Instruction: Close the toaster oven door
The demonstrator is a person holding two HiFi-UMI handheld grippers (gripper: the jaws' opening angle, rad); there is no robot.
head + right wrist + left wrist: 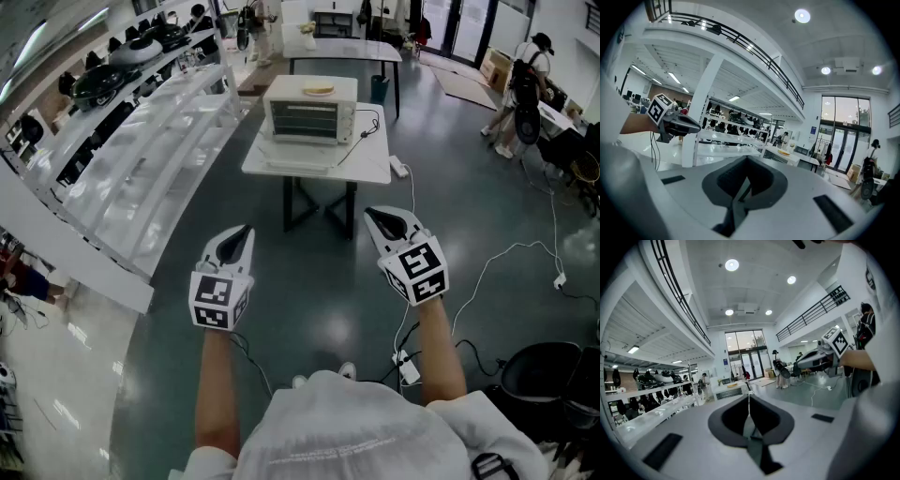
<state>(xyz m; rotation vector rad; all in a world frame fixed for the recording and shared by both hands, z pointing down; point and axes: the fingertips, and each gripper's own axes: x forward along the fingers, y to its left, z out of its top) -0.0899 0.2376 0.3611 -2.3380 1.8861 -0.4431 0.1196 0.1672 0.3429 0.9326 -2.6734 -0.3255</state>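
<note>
Left gripper (pixel 242 232) and right gripper (pixel 375 217): jaws clenched together on both, nothing between them, held level side by side out in front of the person.

Ahead and between the two, well apart from both: toaster oven (pixel 309 111) on a white table (pixel 370 161). A flat slab in front of its mouth looks like the door dropped open, but it's too small to be sure. Yellowish item (pixel 317 90) sits on top of the oven. A cord (pixel 367 131) trails off the oven on the right gripper's side.

Left of the left gripper: long white shelving (pixel 141 178). Far off past the right gripper: a person (pixel 521 89).

Step, my read: approach phase, nothing touched yet. Next: walk in, get one closed gripper tip under the door's front edge or handle, then swing it up until it seats.

Writing: only the square markers on the gripper cubes. Shirt print and the wall signs are unreadable.
</note>
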